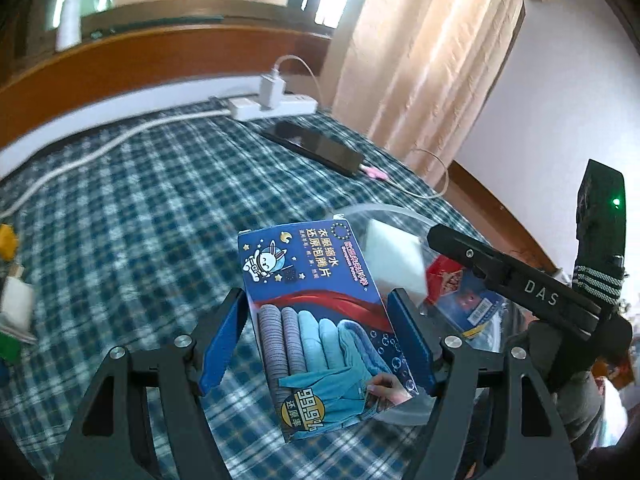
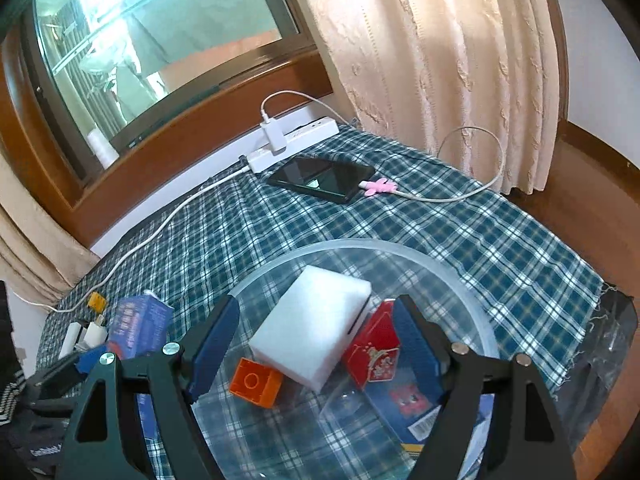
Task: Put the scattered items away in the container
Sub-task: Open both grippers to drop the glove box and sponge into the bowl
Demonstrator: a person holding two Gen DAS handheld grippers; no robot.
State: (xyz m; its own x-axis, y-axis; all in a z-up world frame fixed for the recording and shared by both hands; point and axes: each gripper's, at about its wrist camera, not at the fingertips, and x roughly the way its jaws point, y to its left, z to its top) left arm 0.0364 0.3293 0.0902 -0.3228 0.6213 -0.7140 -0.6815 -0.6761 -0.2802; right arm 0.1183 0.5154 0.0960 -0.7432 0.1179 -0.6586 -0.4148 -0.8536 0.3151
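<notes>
My left gripper (image 1: 320, 344) is shut on a blue box with a rabbit picture (image 1: 316, 320) and holds it above the checked cloth, beside the clear round container (image 1: 384, 210). My right gripper (image 2: 316, 344) is open and empty above the container (image 2: 472, 292). In the container lie a white sponge block (image 2: 316, 332), an orange toy brick (image 2: 256, 386), a red box (image 2: 374, 356) and a blue packet (image 2: 408, 404). The blue box also shows at the left of the right wrist view (image 2: 136, 320).
A yellow brick (image 2: 97, 301) and white pieces (image 2: 86, 334) lie on the cloth at the left. A black phone (image 2: 320, 178) with a cable and a white power strip (image 2: 292, 142) lie at the far side. The table's edge is on the right (image 2: 600, 292).
</notes>
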